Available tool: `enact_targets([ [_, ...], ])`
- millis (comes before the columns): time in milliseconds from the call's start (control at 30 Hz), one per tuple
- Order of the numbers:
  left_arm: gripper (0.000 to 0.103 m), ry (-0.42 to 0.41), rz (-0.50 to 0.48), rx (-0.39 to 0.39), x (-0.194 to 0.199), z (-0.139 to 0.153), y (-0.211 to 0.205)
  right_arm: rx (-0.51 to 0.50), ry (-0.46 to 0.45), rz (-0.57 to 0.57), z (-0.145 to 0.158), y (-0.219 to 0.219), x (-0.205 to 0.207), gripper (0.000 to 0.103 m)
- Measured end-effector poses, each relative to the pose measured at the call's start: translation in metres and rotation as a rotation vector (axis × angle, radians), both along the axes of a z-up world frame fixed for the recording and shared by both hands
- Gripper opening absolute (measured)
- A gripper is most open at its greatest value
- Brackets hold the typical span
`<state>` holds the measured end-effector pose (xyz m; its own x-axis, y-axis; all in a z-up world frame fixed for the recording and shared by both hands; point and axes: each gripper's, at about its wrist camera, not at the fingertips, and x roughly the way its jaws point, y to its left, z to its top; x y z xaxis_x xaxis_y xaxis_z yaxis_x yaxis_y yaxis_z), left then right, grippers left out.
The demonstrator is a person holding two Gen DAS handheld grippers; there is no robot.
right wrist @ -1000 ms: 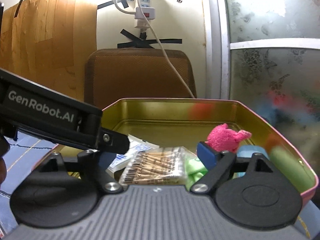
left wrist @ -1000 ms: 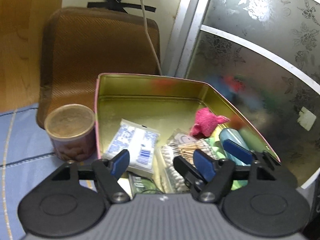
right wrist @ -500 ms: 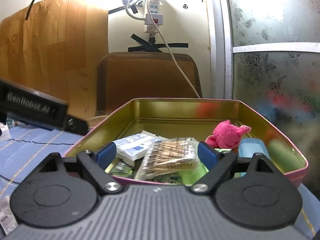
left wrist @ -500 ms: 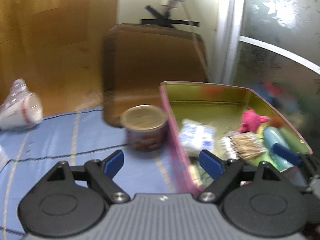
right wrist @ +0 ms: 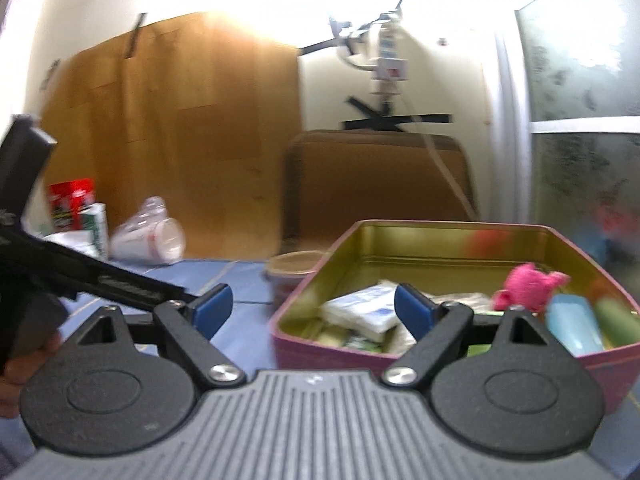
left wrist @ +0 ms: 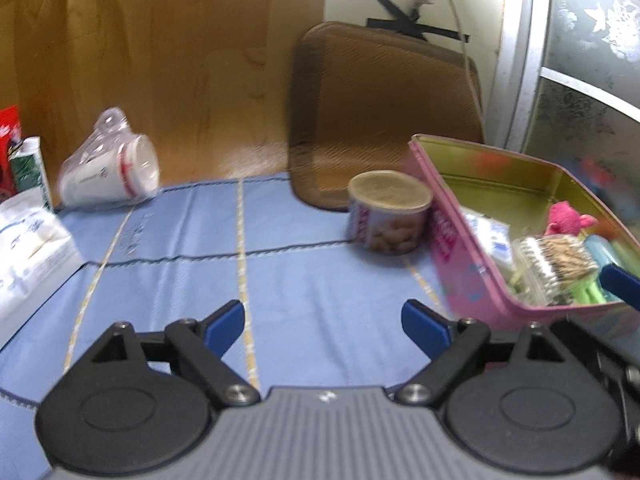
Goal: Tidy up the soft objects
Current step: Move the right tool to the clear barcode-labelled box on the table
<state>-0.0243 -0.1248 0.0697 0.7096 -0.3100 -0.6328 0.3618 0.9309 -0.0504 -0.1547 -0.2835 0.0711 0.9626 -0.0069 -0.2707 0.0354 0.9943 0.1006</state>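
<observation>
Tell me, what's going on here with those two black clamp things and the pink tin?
A person is tidying small soft items into the pink tin with two hand-held grippers. Right now neither holds anything: the left gripper is opening over the blue cloth, and the right gripper is open before the tin, where a pink plush toy already lies.

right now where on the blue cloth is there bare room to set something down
The blue cloth is bare in the middle, between the tipped plastic cup and the round can. It is crowded at the far left by the white packet and cartons, and inside the pink tin.
</observation>
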Motion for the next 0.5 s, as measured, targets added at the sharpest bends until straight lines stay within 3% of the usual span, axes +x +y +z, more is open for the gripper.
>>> enact_targets([
  [267,0.091,0.048,0.084,0.003,0.010,-0.019,0.041,0.000,0.146,0.334,-0.015,0.026,-0.005,0.089],
  [433,0.091,0.077,0.131,-0.003,0.019,-0.029,0.062,-0.042,0.246,0.403,-0.028,0.042,0.004,0.088],
  [500,0.091,0.076,0.147,0.004,0.020,-0.032,0.069,-0.043,0.294,0.420,-0.034,0.048,0.014,0.075],
])
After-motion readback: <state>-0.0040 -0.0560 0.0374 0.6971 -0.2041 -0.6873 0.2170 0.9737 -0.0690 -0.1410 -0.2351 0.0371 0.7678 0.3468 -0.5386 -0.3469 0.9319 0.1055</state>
